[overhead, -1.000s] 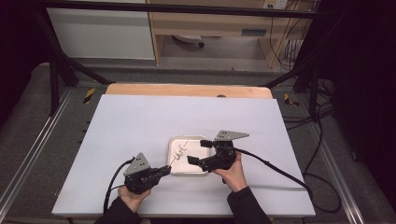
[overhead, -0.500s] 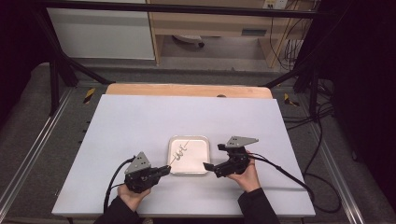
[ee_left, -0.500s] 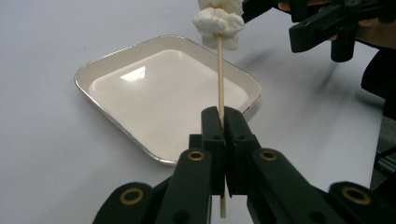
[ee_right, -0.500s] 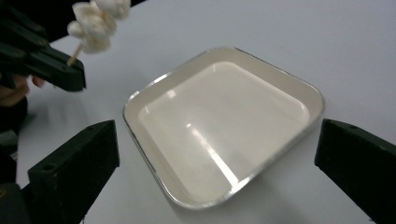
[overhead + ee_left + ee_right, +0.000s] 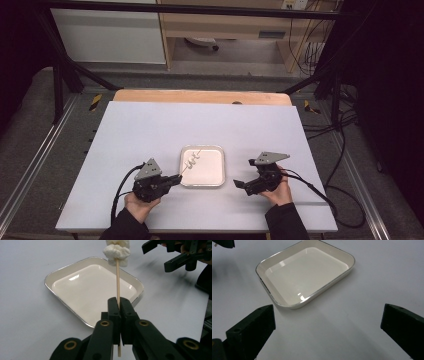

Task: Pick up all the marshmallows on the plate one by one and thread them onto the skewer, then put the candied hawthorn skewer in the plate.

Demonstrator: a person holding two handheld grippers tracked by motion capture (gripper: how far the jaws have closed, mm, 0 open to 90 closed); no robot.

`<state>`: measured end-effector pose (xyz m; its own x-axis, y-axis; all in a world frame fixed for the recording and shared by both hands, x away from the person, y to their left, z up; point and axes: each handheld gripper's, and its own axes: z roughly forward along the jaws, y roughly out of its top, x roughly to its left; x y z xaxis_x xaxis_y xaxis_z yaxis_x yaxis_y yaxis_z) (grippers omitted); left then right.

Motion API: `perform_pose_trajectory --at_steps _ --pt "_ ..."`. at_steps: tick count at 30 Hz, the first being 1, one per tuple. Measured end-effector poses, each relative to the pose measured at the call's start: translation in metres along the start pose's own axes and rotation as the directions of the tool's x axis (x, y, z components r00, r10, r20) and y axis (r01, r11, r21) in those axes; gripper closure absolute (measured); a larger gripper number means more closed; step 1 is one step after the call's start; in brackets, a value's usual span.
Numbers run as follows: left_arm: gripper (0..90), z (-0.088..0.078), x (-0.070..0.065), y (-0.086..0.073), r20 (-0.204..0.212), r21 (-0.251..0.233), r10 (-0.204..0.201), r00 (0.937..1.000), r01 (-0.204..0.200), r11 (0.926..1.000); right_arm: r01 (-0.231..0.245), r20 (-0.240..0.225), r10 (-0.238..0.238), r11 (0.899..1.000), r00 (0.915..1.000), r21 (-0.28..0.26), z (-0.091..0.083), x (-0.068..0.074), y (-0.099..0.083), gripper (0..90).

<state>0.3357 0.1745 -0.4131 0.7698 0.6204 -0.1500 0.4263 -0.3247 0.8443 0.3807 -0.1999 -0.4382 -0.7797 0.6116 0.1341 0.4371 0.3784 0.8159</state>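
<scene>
Right claw [image 5: 241, 186] back; skewer [image 5: 117, 287] trayward.

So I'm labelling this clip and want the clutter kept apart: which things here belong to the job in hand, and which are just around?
In the job:
- wooden skewer with white pieces, clamped in the left gripper
- white tray, skewer tip above it
- right gripper, jaws wide apart, nothing between them, beside the tray

Just around:
- white table top
- wooden board at its far edge
- cables on the floor

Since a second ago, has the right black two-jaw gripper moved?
Yes. The right gripper has drawn back off the cream metal-rimmed tray to its right, toward the person.
</scene>
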Motion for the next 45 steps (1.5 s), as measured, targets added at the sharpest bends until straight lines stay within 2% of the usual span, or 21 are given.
perform_pose_trajectory --at_steps 4,5,12,18,21,27,31,39,45 --pt "88.2 0.002 0.001 0.005 -0.014 0.025 0.003 0.9999 -0.002 0.9997 -0.005 0.021 0.005 1.000 0.9998 0.006 -0.009 -0.005 -0.007 0.3" --pt "88.2 0.003 0.001 0.006 -0.016 0.030 0.003 0.9999 -0.002 0.9996 0.001 0.039 -0.001 1.000 0.9992 0.009 -0.013 -0.006 -0.010 0.3" --pt "88.2 0.014 0.000 0.020 -0.026 0.062 0.016 0.9995 -0.014 0.9980 0.006 0.066 -0.007 1.000 0.9978 0.012 -0.022 -0.010 -0.020 0.3" --pt "88.2 0.027 -0.001 0.030 -0.028 0.084 0.022 0.9994 -0.019 0.9963 -0.008 0.078 0.007 1.000 0.9969 0.013 -0.029 -0.013 -0.028 0.3" --pt "88.2 0.034 -0.001 0.033 -0.044 0.100 0.029 0.9986 -0.025 0.9947 -0.009 0.089 0.008 1.000 0.9960 0.011 -0.032 -0.015 -0.031 0.3" --pt "88.2 0.049 0.001 0.034 -0.070 0.134 0.024 0.9973 -0.014 0.9909 -0.023 0.093 0.021 1.000 0.9955 0.012 -0.035 -0.017 -0.034 0.3" --pt "88.2 0.058 0.005 0.035 -0.082 0.147 -0.002 0.9967 0.014 0.9891 -0.026 0.093 0.025 1.000 0.9953 0.015 -0.034 -0.017 -0.035 0.3" --pt "88.1 0.074 0.005 0.031 -0.132 0.198 -0.034 0.9907 0.060 0.9784 -0.029 0.088 0.028 0.999 0.9957 0.018 -0.034 -0.017 -0.036 0.3" --pt "88.1 0.082 0.004 0.025 -0.158 0.251 -0.047 0.9864 0.086 0.9641 -0.030 0.084 0.028 0.999 0.9961 0.021 -0.033 -0.017 -0.036 0.3"
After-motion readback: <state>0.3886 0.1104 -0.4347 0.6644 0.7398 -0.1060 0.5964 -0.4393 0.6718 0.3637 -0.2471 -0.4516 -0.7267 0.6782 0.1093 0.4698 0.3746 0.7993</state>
